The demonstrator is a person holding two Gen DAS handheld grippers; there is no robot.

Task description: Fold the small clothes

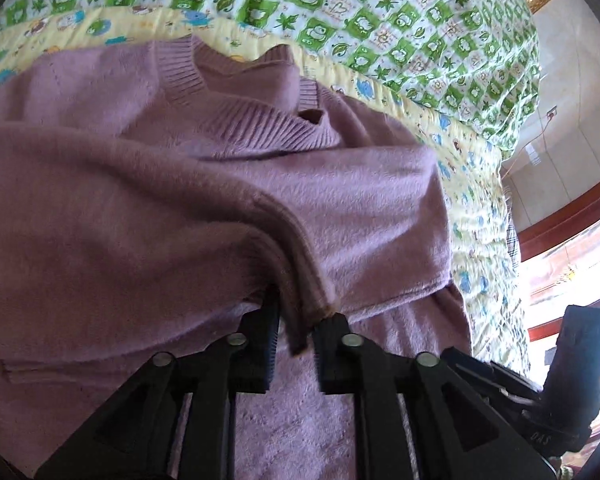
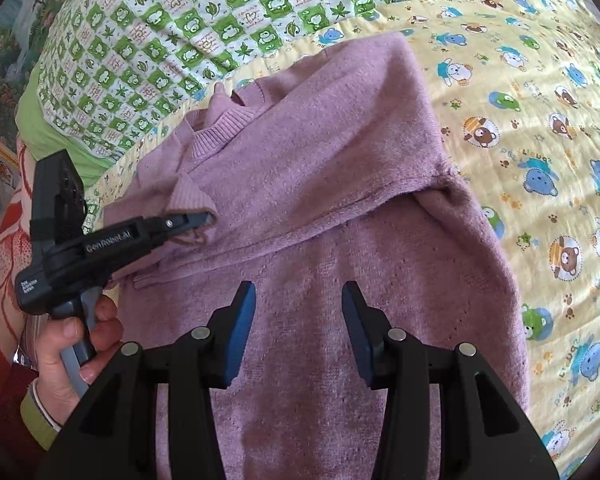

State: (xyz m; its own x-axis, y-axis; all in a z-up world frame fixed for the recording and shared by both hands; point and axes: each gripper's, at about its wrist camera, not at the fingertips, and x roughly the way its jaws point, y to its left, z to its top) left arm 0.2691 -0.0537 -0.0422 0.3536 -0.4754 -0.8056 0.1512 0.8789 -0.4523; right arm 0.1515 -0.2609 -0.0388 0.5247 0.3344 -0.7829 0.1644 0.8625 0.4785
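Observation:
A small mauve knit sweater (image 2: pixel 320 208) lies on the yellow bear-print blanket (image 2: pixel 540 152), neck ribbing toward the far left. One sleeve is folded across the chest. My left gripper (image 1: pixel 296 320) is shut on the ribbed sleeve cuff (image 1: pixel 300 300) and holds it over the sweater body (image 1: pixel 140 200). In the right wrist view the left gripper (image 2: pixel 204 216) shows at the left, pinching the cuff (image 2: pixel 188 196). My right gripper (image 2: pixel 299 320) is open and empty, just above the sweater's lower body.
A green-and-white checked quilt (image 2: pixel 180 32) lies beyond the yellow blanket, also in the left wrist view (image 1: pixel 380 12). The bed edge falls away at the right in the left wrist view, with a tiled wall (image 1: pixel 560 120) and red trim (image 1: pixel 572 212) beyond.

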